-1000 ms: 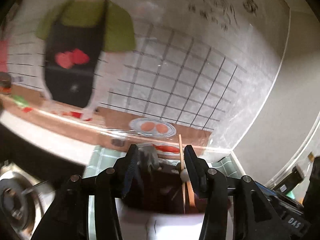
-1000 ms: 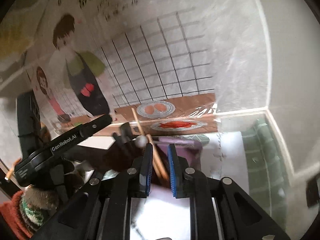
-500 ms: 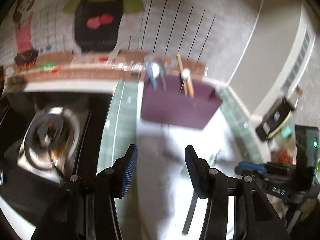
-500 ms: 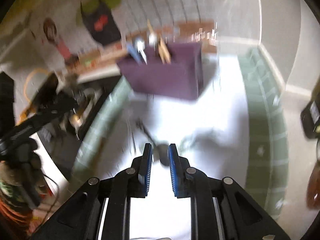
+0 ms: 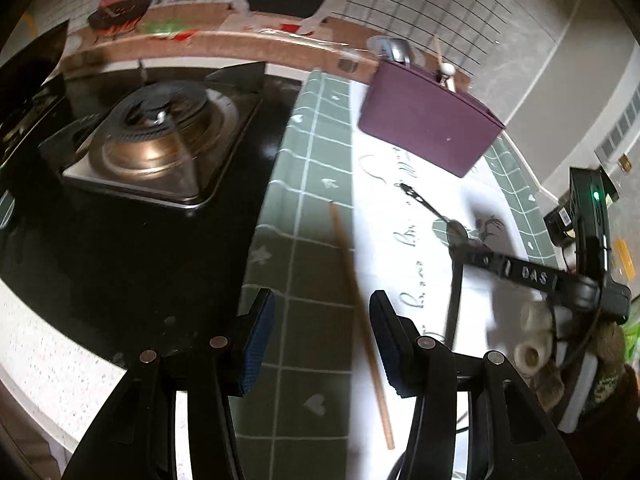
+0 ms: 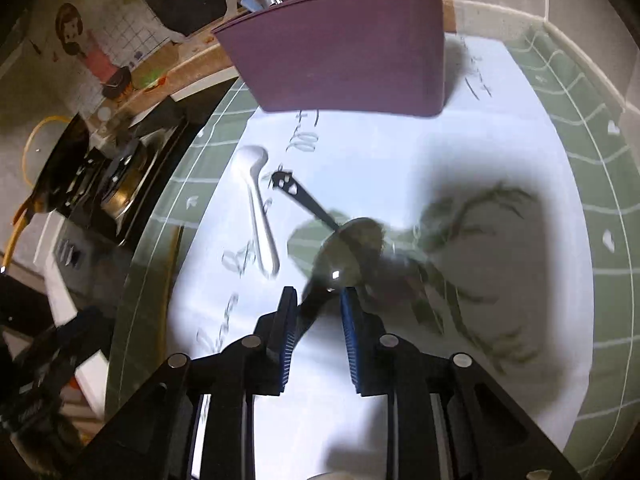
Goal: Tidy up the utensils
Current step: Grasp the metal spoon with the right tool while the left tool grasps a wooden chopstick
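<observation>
My right gripper [image 6: 316, 312] jaws just opening, partly apart over the dark metal spoon [image 6: 344, 252] lying before the purple utensil box [image 6: 344, 48], my left gripper [image 5: 322, 332] wide apart, empty, above the wooden chopstick [image 5: 360, 312], white ceramic spoon [image 6: 258, 208] left of the spoon.

Before me a black gas stove [image 5: 160, 136] sits left of a green-checked mat [image 5: 304, 208]; behind it runs a wall [image 5: 460, 4] with a cartoon kitchen mural.

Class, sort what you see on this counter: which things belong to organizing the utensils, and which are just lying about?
Belong to the job:
- purple holder
- dark metal spoon
- white spoon
- wooden chopstick

Just lying about:
- gas burner
- green checked mat
</observation>
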Demonstrator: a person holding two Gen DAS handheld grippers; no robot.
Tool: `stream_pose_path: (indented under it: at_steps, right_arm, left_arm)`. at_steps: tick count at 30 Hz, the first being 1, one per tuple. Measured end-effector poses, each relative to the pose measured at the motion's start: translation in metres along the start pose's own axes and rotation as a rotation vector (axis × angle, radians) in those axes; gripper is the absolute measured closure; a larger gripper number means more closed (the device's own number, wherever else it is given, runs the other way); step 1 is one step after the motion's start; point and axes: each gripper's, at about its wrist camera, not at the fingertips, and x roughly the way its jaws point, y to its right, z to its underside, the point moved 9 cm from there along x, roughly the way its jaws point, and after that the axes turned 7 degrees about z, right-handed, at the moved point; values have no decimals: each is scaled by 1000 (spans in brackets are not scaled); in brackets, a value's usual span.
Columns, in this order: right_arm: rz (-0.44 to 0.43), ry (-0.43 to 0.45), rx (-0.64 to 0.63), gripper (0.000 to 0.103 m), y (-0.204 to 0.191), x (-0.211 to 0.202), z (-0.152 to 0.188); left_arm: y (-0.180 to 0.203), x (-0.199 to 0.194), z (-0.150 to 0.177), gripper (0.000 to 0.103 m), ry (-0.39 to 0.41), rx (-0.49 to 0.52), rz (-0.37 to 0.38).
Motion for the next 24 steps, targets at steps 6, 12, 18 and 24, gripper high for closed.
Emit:
stream_pose_path:
  at_steps: [6,12,18,24]
  right_arm:
    - [84,80,-73,77,-15,12,-25]
    - [146,133,-193,62,-32,20,-32]
    - [131,149,-336,73,-42,23,-34]
    - [92,143,-246,73,-11,4,-33]
  left_arm:
    - [-12,2,2,53,-10,-27,-9]
    - [-1,10,0,53,-39,-2,20]
    - [16,29,-11,53,-82,40,43]
    - [30,50,-21,53,-136,135,26]
